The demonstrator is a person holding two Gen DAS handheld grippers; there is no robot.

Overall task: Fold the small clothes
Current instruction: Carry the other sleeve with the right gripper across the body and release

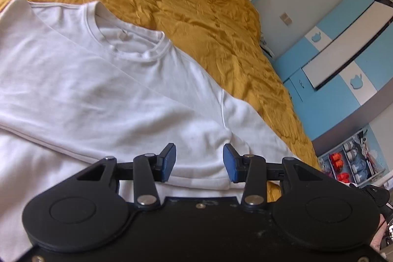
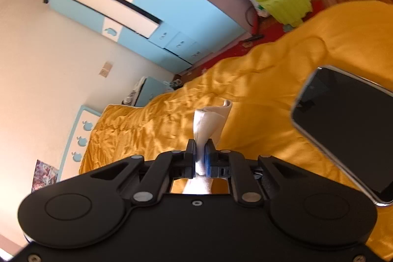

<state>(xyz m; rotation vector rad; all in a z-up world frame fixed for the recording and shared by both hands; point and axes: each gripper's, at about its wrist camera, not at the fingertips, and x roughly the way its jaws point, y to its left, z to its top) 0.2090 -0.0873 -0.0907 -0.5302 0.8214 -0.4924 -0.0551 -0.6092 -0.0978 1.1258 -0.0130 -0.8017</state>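
- Lying flat on the bed [image 1: 201,16], the shirt [image 1: 98,90] spreads ahead of and under the left gripper [image 1: 199,162], collar at the far end and a sleeve running toward the right of the left wrist view.
- Its long axis runs from the near hem, just below the left gripper, away to the collar, so a fold likely means carrying one side across that line.
- The left gripper hovers with its jaws apart and nothing between them; a folded edge of the shirt lies just under the blue pads [image 1: 169,161], but contact cannot be judged.
- The right gripper [image 2: 201,156] is clamped on a bunch of white cloth [image 2: 208,122], which sticks up past the pads and hangs below them; it holds this above the bed, tipped on its side.
- By my reading that cloth is a corner or sleeve of the shirt, yet neither view shows the join, so I cannot be sure.
- The left gripper is the nearer one to the shirt's body; the right is the one already holding cloth.
- Hidden: the shirt's left side and near hem are cut off by the frame and the gripper body.
- A phone [image 2: 343,129] mounted beside the right gripper blocks part of the bed.
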